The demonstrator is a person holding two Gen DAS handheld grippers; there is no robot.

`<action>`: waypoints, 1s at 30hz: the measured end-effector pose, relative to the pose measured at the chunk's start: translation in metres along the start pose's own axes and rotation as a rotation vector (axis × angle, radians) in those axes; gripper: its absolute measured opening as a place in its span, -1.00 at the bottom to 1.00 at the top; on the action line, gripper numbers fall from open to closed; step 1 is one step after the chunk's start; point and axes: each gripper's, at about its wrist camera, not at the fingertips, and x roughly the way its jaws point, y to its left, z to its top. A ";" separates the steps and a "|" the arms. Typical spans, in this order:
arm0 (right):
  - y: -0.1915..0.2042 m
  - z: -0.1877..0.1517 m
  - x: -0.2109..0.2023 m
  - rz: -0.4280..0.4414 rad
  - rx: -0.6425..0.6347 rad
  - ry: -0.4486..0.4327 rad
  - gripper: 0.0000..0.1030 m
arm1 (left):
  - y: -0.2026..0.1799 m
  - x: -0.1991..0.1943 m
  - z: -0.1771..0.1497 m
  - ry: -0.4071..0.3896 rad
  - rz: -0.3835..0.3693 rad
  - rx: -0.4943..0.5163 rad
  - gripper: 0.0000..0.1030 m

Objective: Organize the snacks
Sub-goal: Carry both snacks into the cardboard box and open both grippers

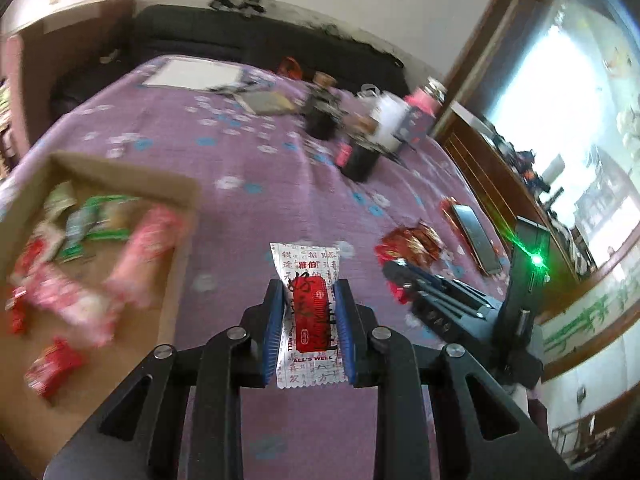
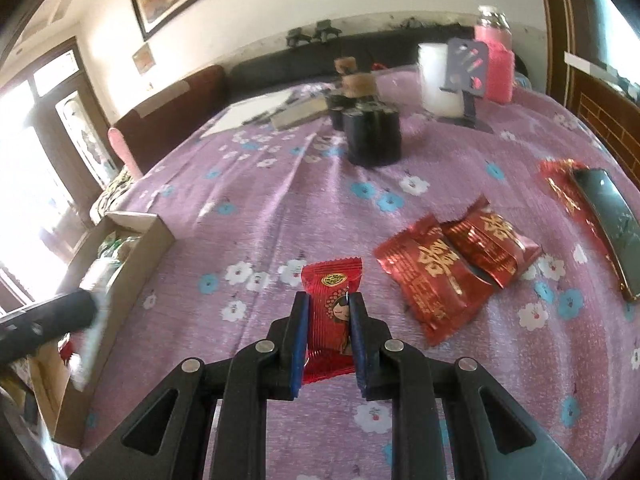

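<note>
At the far left, a cardboard box [image 1: 120,184] sits on the purple flowered tablecloth [image 1: 248,152], holding a blurred jumble of red, pink and green snack packets [image 1: 80,264]. Just right of the box, the left gripper [image 1: 308,312] is clamped on a white snack packet [image 1: 306,312] printed with red characters and "ALL'S WELL"; the packet stands upright between the blue pads, its top sticking out past the fingertips. Further right, the right gripper [image 2: 330,320] pinches a red snack packet [image 2: 334,312] with a cartoon face, likewise upright between its pads and above the cloth. To its right, two red foil packets [image 2: 452,264] with gold characters lie flat on the cloth, overlapping each other, near the gripper but apart from it. At the far right lies a dark phone [image 2: 612,216] over a red wrapper.
</note>
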 end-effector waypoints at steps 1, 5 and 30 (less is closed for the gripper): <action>0.002 -0.001 0.000 0.001 -0.007 -0.005 -0.60 | 0.009 -0.007 -0.002 -0.012 0.011 -0.015 -0.57; 0.010 -0.005 -0.002 -0.011 -0.028 -0.024 -0.61 | 0.055 -0.042 -0.013 -0.055 0.065 -0.089 -0.57; 0.253 -0.052 -0.016 0.286 -0.349 0.094 -0.63 | 0.203 -0.075 -0.051 -0.030 0.276 -0.265 -0.55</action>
